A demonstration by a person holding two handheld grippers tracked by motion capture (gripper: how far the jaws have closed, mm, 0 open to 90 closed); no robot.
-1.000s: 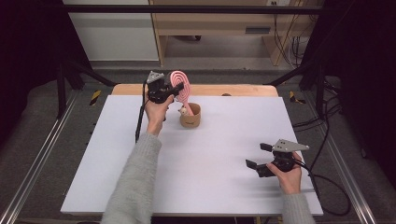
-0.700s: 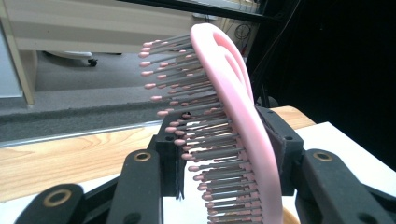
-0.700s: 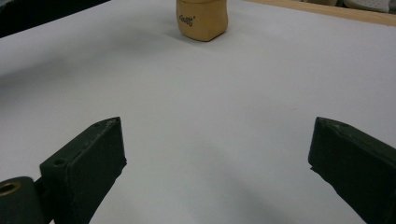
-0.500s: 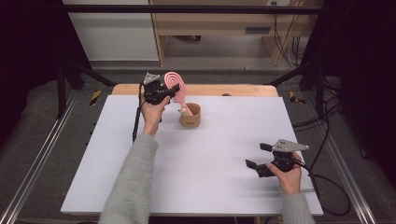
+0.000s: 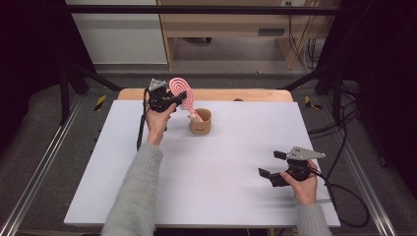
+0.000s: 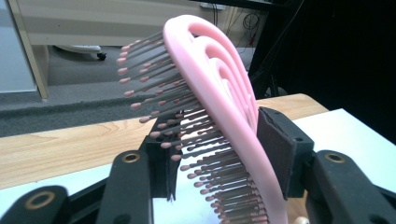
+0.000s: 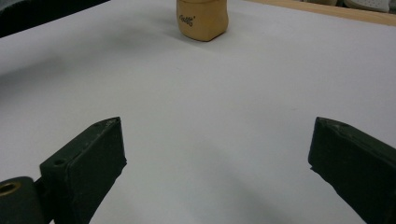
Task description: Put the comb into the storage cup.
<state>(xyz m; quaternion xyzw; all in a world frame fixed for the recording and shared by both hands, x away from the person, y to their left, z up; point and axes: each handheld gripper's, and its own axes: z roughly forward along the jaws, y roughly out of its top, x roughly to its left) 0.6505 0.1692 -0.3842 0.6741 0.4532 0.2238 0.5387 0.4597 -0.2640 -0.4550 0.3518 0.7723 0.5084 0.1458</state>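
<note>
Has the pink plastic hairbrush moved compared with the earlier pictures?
Yes. In the high view the pink plastic hairbrush, clamped in the left hand-held gripper, has shifted slightly left and away from the small tan cup, which stayed put.

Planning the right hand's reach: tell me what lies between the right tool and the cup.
Nothing: only bare white table lies between the open right tool and the tan cup, as the right gripper view shows; the high view agrees.
</note>
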